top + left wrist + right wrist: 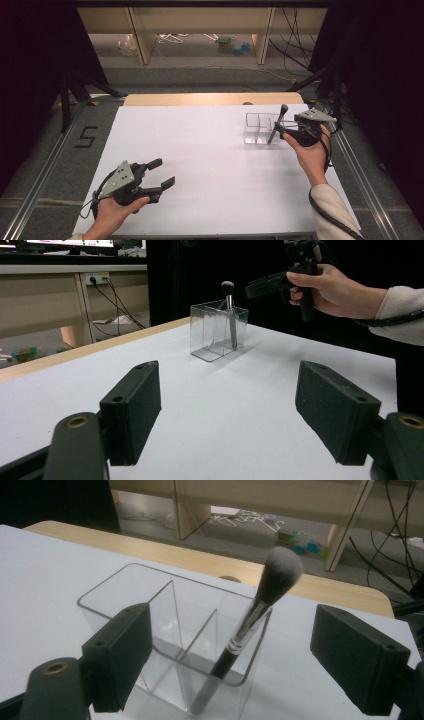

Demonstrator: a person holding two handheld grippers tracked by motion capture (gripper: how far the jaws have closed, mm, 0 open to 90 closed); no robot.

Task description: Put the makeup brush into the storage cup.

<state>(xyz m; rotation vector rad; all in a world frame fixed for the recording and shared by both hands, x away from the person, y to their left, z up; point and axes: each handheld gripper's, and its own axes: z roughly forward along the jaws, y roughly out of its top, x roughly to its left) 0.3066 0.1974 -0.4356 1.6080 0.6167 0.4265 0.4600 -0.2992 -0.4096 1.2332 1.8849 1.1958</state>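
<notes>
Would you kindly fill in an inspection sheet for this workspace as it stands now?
Surface: white table, bare apart from the job's things.
Job's things: makeup brush leaning bristles-up in the clear organizer, free of the fingers.
Clutter: nothing seen on the table.
Grippers: left gripper open, over the near left; right gripper open beside the organizer.
Cables: black cable along the right sleeve.
Surroundings: shelving, floor oddments, dark curtains.
</notes>
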